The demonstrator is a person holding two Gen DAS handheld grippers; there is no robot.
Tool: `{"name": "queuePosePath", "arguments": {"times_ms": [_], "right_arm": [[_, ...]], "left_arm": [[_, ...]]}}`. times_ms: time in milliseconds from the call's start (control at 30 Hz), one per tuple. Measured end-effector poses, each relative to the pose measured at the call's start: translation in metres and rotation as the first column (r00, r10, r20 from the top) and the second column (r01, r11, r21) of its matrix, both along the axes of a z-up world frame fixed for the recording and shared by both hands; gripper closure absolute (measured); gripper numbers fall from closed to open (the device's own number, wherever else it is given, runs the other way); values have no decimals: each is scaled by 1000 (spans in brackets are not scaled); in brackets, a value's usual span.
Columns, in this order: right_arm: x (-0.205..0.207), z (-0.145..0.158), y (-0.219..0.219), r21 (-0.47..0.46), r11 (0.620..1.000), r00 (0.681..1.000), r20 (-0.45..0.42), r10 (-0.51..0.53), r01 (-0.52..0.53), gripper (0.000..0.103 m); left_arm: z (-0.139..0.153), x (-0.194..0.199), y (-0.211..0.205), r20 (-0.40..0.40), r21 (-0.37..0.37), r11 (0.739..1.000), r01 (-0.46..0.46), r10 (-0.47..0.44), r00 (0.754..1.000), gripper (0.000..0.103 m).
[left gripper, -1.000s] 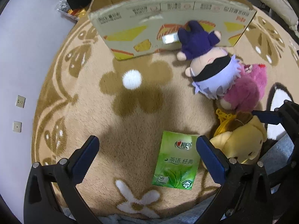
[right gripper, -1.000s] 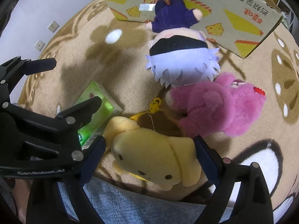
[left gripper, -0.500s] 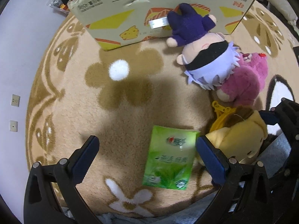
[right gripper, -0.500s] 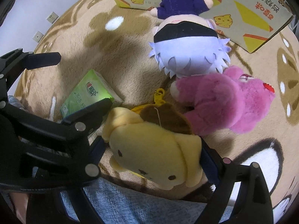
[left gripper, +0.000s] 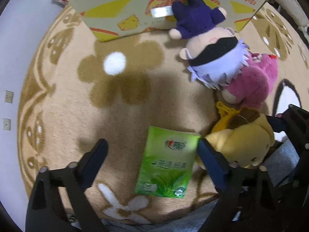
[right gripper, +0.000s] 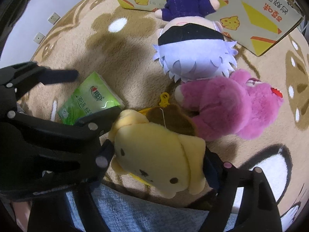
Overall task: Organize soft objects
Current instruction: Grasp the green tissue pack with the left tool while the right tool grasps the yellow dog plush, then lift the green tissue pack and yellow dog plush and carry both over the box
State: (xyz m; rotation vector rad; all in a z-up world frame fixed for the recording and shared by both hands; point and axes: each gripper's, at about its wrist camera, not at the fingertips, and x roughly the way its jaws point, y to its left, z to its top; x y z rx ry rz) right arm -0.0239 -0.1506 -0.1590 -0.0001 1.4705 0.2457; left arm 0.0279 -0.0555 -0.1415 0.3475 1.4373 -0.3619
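A green tissue pack point(left gripper: 166, 164) lies flat on the tan rug point(left gripper: 125, 106), and my left gripper point(left gripper: 153, 156) hangs open just above it, fingers on either side. To its right lies a yellow dog plush point(right gripper: 158, 150) with a brown cap. My right gripper point(right gripper: 160, 156) is open around this plush, a finger close against each flank. Beyond it lie a pink plush point(right gripper: 231, 104) and a lilac-haired doll point(right gripper: 193, 48) in dark purple, feet against the cardboard box point(right gripper: 260, 19). In the right wrist view my left gripper point(right gripper: 95, 93) covers part of the tissue pack point(right gripper: 90, 98).
The cardboard box point(left gripper: 123, 5) stands at the rug's far side, its printed wall facing me. Wall sockets point(left gripper: 8, 96) sit low on the pale wall at left. A person's leg in blue-grey fabric point(right gripper: 144, 212) lies under both grippers at the near edge.
Both grippers have moved forward toward the box and lower. The tissue pack now sits more squarely between the left fingers. The yellow plush fills more of the gap between the right fingers.
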Motion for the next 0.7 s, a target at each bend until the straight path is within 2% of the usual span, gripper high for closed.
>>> {"name": "queuePosePath", "arguments": {"times_ms": [33, 100, 167, 267, 467, 700], "right_arm": [[0, 2, -1, -3, 1000, 1000, 3, 2, -2, 18], [-1, 6, -1, -9, 1000, 1000, 19, 1, -1, 24], [-3, 11, -4, -6, 1000, 999, 33, -9, 9, 28], [-3, 17, -7, 4, 1000, 998, 58, -23, 23, 32], [-5, 38, -16, 45, 998, 987, 151, -52, 45, 37], [-10, 70, -36, 88, 992, 946, 303, -116, 94, 37]], "left_arm": [[-2, 1, 0, -13, -11, 1000, 1, -1, 1000, 21], [-5, -1, -1, -37, -27, 1000, 6, -7, 999, 41], [-5, 0, -1, -12, 11, 1000, 2, -2, 1000, 50], [-3, 2, 1, -4, -6, 1000, -17, 17, 1000, 52], [13, 9, 12, 79, -11, 997, -77, 78, 994, 52], [57, 17, 35, 225, -94, 982, -166, 183, 957, 52]]}}
